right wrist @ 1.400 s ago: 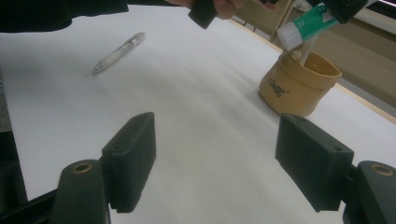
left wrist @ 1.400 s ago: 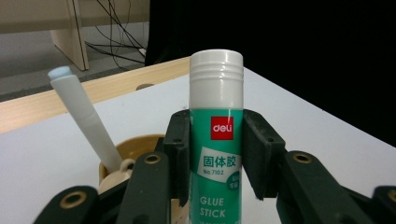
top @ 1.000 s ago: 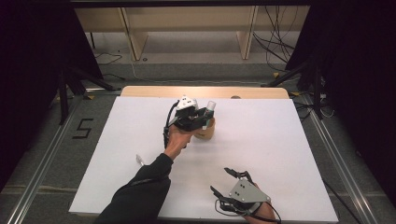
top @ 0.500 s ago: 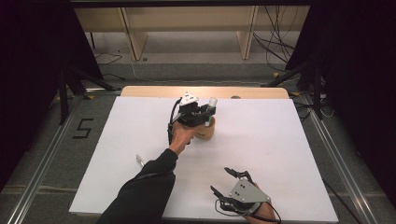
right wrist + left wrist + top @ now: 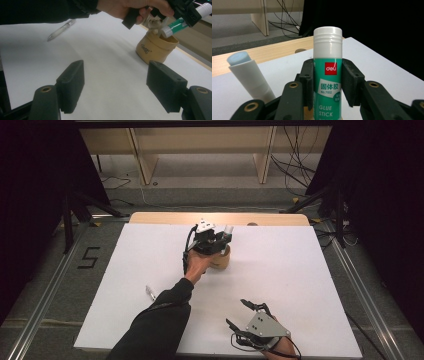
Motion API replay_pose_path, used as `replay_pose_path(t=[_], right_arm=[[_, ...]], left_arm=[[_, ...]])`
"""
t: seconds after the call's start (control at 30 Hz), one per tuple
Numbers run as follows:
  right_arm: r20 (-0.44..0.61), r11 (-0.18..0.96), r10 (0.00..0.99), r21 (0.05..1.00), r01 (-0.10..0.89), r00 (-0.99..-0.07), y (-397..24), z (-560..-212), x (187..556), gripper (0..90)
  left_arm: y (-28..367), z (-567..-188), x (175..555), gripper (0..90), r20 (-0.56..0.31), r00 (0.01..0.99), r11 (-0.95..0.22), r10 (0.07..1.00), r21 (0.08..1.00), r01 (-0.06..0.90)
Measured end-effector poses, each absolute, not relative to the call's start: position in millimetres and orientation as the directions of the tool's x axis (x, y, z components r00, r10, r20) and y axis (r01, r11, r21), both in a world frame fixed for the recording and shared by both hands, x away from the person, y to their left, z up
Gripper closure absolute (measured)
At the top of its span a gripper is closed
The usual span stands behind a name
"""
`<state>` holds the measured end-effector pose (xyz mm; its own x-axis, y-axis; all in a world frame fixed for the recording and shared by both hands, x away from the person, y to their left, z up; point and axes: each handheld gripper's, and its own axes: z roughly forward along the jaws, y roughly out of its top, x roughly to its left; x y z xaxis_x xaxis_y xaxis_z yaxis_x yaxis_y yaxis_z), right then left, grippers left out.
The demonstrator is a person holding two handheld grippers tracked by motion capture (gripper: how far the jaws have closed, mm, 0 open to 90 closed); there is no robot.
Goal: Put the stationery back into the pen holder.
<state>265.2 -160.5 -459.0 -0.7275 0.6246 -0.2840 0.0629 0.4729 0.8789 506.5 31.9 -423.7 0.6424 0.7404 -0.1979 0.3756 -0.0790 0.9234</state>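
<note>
My left gripper (image 5: 220, 241) is shut on a green and white glue stick (image 5: 327, 82), its pads (image 5: 348, 80) pressing both sides of the tube. The stick (image 5: 178, 27) tilts over a tan round cup (image 5: 220, 261), with its lower end at the cup's (image 5: 155, 48) mouth. A white stick with a pale blue tip (image 5: 249, 75) leans out of the cup beside it. My right gripper (image 5: 236, 312) stands open near the table's front edge, and nothing lies between its jaws (image 5: 115, 82).
A clear pen (image 5: 150, 292) lies on the white table top (image 5: 300, 270), left of the person's dark sleeve. A wooden strip (image 5: 160, 217) runs along the table's far edge. Cables and shelf legs stand on the floor beyond.
The left hand has edged slightly towards the far side with the glue stick in its grip. The right gripper has kept still.
</note>
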Motion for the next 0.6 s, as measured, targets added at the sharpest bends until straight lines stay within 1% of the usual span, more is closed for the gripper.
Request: replay_pose_path(t=[0.6], right_arm=[[-0.284,0.474,0.622,0.878,0.062,-0.730,-159.9,-459.2,264.9,31.7]], left_arm=[[30.6,-431.3,508.8,64.8,-0.179,0.629,-0.093,0.757,0.923,0.374]])
